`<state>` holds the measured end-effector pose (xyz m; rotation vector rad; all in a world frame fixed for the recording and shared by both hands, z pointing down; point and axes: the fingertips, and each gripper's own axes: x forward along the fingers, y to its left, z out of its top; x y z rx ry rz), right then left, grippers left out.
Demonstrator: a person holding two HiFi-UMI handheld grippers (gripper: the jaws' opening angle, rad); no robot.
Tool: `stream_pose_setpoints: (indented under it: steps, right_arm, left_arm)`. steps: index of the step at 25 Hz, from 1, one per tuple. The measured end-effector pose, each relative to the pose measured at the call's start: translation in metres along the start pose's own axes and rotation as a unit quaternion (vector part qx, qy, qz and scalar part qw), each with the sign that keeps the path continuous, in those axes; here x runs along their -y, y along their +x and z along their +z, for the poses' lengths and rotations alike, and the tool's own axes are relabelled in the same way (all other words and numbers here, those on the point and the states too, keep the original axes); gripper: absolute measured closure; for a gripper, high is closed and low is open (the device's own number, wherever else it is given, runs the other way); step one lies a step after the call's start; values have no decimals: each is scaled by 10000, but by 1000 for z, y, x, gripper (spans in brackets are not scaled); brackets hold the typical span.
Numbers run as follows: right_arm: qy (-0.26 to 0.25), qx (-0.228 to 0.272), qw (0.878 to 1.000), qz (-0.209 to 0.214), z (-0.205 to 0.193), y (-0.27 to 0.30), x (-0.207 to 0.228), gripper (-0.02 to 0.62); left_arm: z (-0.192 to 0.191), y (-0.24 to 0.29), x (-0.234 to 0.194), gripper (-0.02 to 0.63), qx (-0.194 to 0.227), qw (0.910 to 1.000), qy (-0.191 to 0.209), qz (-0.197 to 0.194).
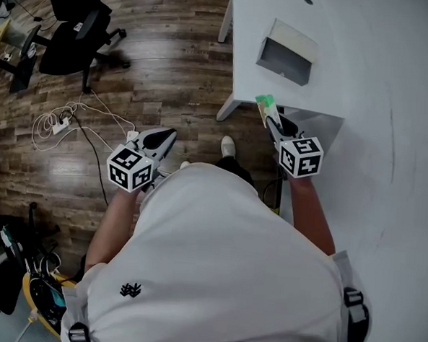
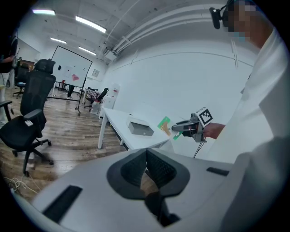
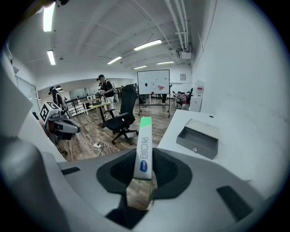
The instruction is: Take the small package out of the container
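1. A black office chair point(image 1: 74, 39) stands on the wood floor, far to the left of the grey container point(image 1: 286, 54) and about level with it in the head view.
2. A tangle of white cables point(image 1: 58, 124) with a power strip lies on the floor, also far left of the container but nearer the person than the chair.
3. The left gripper point(image 1: 164, 137) is held over the floor, well to the left of the container and nearer the person. In the left gripper view its jaws point(image 2: 146, 168) are closed together with nothing between them, and the container point(image 2: 140, 129) shows far beyond them.
4. The small package point(image 1: 267, 108), a flat narrow pack with a green top end, is outside the container. It is up in the air, just on the person's side of the container and slightly left of it, over the table's near edge.
5. The right gripper point(image 1: 274, 127) holds the package by its lower end. In the right gripper view the pads point(image 3: 144, 174) are clamped on the package point(image 3: 144, 152), which sticks up out of the jaws with its green end uppermost.
6. The container is an open, shallow grey box. In the right gripper view it point(image 3: 199, 138) sits to the right of the held package and apart from it.
7. The white table point(image 1: 391, 105) carries the container and stretches away to its right.
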<state>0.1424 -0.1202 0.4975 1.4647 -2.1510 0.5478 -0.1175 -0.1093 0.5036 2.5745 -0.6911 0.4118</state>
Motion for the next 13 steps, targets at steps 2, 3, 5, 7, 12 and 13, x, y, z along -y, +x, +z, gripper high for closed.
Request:
stream_pose_setpoints:
  steps: [2, 3, 5, 7, 12, 13]
  right_arm:
    - [15, 14, 10000, -7, -1, 0, 1, 502]
    - [27, 13, 10000, -12, -2, -1, 2, 502]
    - [48, 10, 10000, -24, -4, -1, 3, 502]
    - [73, 3, 10000, -39, -5, -2, 4, 502]
    - [77, 2, 10000, -49, -3, -1, 11, 502]
    - [68, 5, 10000, -45, -2, -1, 12, 502]
  left_arm:
    - [-2, 1, 1, 598, -23, 10000, -9, -6]
    - [-4, 2, 2, 598, -46, 10000, -14, -13]
    - [-6, 2, 3, 598, -81, 10000, -12, -27]
    - [-5, 4, 4, 598, -99, 9999, -12, -41]
    - [-2, 9, 2, 598, -115, 9999, -5, -37]
    - [-1, 10, 2, 598, -110, 9999, -3, -28]
